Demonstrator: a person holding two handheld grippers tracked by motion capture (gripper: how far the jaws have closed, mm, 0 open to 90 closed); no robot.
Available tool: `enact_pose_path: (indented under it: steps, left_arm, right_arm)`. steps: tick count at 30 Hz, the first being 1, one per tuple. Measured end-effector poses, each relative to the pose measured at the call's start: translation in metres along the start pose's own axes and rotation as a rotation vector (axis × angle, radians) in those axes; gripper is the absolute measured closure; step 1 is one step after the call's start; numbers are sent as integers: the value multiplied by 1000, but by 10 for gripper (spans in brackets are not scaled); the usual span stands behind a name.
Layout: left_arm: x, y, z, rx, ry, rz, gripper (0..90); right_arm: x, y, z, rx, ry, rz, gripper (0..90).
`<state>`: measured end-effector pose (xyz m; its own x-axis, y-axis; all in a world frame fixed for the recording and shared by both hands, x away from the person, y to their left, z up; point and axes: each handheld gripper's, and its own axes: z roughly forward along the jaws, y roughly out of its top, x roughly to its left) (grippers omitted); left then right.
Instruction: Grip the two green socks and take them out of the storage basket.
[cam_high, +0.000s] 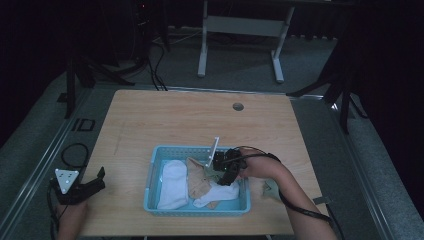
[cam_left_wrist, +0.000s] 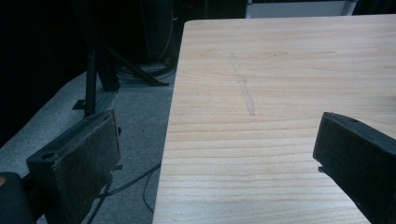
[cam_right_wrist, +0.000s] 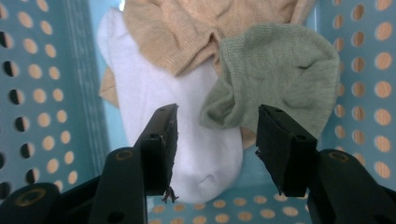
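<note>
Dark room all round, carpeted floor, pale wooden worktop (cam_high: 190, 120) lit in the middle of the high view. Low and centre on it, a blue perforated basket (cam_high: 152, 170) holding socks: a white sock (cam_high: 172, 184) at the left, a beige sock (cam_high: 197, 184) in the middle, another white one lower right. Right gripper (cam_high: 226, 176) dipped into the basket's right half; left gripper (cam_high: 95, 182) parked at the lower left, off the worktop's edge, well apart from the basket. Left gripper view: jaws spread wide over the worktop's corner, nothing between them. Right gripper view: jaws partly spread and pinching nothing, aimed down at the pile, with a green sock (cam_right_wrist: 280, 70) in the upper right, overlapping the beige sock (cam_right_wrist: 196, 32) at the top and the white sock (cam_right_wrist: 159, 102) at centre; green hem just above the gap, white toe directly below it. Likely trouble from here: closing on this line could catch white fabric along with the green hem, or the white alone, given the overlap. Could also drag the beige one up by snagging, or nip the basket wall (cam_right_wrist: 56, 93) if pushed too low.
</note>
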<state>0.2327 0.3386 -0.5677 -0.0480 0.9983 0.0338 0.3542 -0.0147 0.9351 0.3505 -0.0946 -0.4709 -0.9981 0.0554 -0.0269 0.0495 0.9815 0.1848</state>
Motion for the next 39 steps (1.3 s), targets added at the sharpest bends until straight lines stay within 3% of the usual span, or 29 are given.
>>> enact_pose_path:
  steps: [10,22,25,29,31,32,39]
  left_arm:
    - [0,0,0,-1,-2,2,4]
    - [1,0,0,-4,-4,-6,3]
    - [1,0,0,-3,-4,-6,4]
    - [0,0,0,-3,-3,-4,4]
    - [0,0,0,-3,-3,-4,4]
    - [0,0,0,-3,-2,-3,4]
    - [0,0,0,-2,-1,-3,4]
  right_arm:
    - [-6,7,20,49,-31,12,454]
    - [-11,12,35,59,-45,25,464]
    - [-11,12,38,61,-52,27,509]
    - [-12,11,37,73,-83,17,730]
    - [-13,11,36,75,-84,13,762]
    - [-13,10,32,70,-86,14,824]
    - [-13,8,15,55,-98,4,847]
